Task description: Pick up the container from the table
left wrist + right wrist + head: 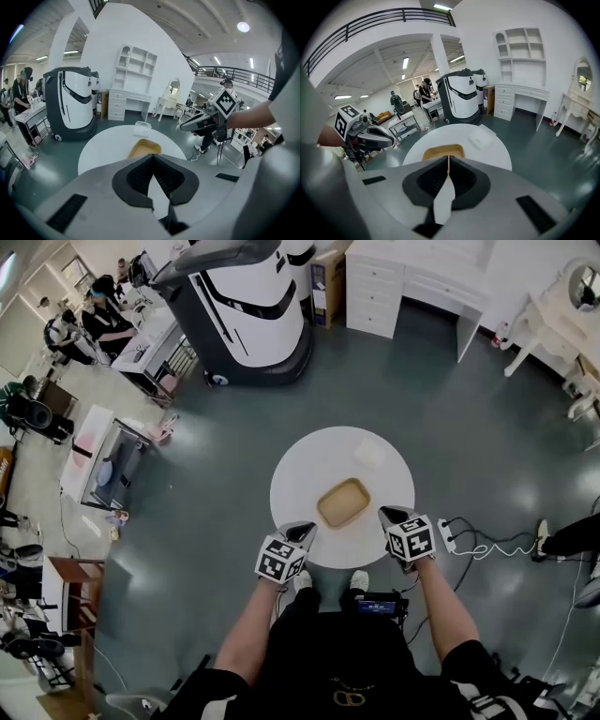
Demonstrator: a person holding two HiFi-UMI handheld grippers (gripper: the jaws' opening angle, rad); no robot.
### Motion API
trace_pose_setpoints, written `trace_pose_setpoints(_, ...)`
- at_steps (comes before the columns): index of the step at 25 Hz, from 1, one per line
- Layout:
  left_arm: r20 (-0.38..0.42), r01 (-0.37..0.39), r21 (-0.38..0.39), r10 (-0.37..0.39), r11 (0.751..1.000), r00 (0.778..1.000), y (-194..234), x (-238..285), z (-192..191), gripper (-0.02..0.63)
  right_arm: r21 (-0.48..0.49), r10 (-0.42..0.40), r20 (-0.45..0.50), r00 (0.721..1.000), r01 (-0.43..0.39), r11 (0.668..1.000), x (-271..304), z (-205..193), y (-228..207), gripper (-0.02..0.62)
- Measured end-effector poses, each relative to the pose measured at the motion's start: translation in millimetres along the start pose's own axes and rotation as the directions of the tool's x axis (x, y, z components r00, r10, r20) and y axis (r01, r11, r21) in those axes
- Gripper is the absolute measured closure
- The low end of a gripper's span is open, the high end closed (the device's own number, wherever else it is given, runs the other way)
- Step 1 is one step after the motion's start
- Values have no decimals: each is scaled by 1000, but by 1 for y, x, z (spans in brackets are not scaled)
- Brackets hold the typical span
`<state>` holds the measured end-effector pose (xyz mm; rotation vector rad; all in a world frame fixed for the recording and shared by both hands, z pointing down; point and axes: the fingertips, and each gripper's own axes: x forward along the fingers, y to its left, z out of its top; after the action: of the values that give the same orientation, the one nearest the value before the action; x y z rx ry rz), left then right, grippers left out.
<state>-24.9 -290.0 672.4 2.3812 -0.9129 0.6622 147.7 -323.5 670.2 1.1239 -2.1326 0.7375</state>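
Both tools are clenched and empty. At the near-left edge of the round white table point(300, 474) hangs the left gripper point(304, 531). The shallow tan rectangular container point(343, 502) lies at the table's middle, and the right gripper point(386, 515) is at the near-right edge. This container seems light and thin-walled, so pinch one rim gently. Only the head view shows it whole.

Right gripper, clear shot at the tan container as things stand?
Probably yes: right gripper hovers at the table edge beside the tan container, nothing between them. Jaws are shut, so open first.
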Motion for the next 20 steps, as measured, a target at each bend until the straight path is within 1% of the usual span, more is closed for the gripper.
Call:
trace_pose_setpoints(4, -1, -25, -39, 25, 999, 1000, 9, 8, 2, 597, -42, 6, -29, 1000, -7, 999, 19, 4, -8, 526)
trace_pose_setpoints(11, 15, -44, -101, 45, 994, 999, 19, 22, -1, 597, -78, 25, -61, 998, -30, 997, 62, 5, -22, 523)
trace_pose_setpoints(12, 12, -48, -108, 50, 993, 999, 19, 23, -3, 597, -83, 26, -70, 997, -32, 996, 68, 3, -24, 517)
trace_pose_setpoints(14, 6, -56, -123, 58, 991, 998, 19, 25, -8, 597, -90, 28, -91, 995, -36, 995, 79, -1, -29, 439)
trace_pose_setpoints(20, -10, -83, -175, 82, 981, 997, 23, 25, -26, 597, -83, 15, -135, 991, -27, 996, 112, -13, -39, 433)
